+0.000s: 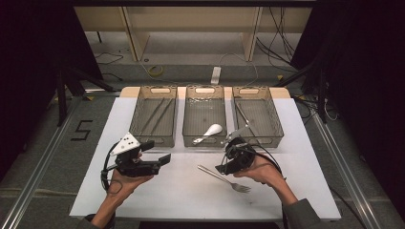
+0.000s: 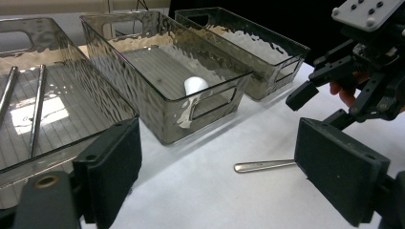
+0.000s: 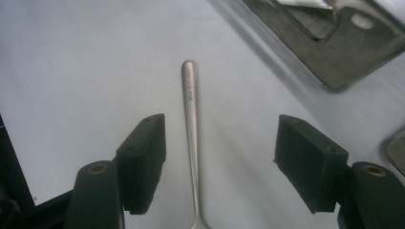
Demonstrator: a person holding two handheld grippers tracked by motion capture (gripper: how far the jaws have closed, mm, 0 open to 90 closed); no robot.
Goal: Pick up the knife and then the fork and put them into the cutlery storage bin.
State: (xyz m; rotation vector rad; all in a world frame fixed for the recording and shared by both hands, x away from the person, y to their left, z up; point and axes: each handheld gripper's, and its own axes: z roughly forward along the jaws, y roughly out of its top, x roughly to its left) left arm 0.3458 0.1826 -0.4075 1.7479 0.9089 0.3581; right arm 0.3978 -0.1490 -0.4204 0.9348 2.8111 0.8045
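High view looks down, gripper views close, all sharing fork [image 1: 224, 178]

The worktop [image 1: 191, 191] is plain white. On its near part lies a silver, shiny fork [image 1: 223, 178]. At the far side stand three smoky grey, see-through bins with a rippled pattern on their walls and fine ribbed lines on their floors: the left bin [image 1: 154, 116] holds dull silver rods [image 2: 37, 107], the middle bin [image 1: 204, 116] a white spoon [image 1: 208, 132], and the right bin [image 1: 258, 116] silver cutlery. The left tongs [image 1: 160, 152] and the right tongs [image 3: 219, 157] are black; the left one bears a pale grey plate with dark dots.
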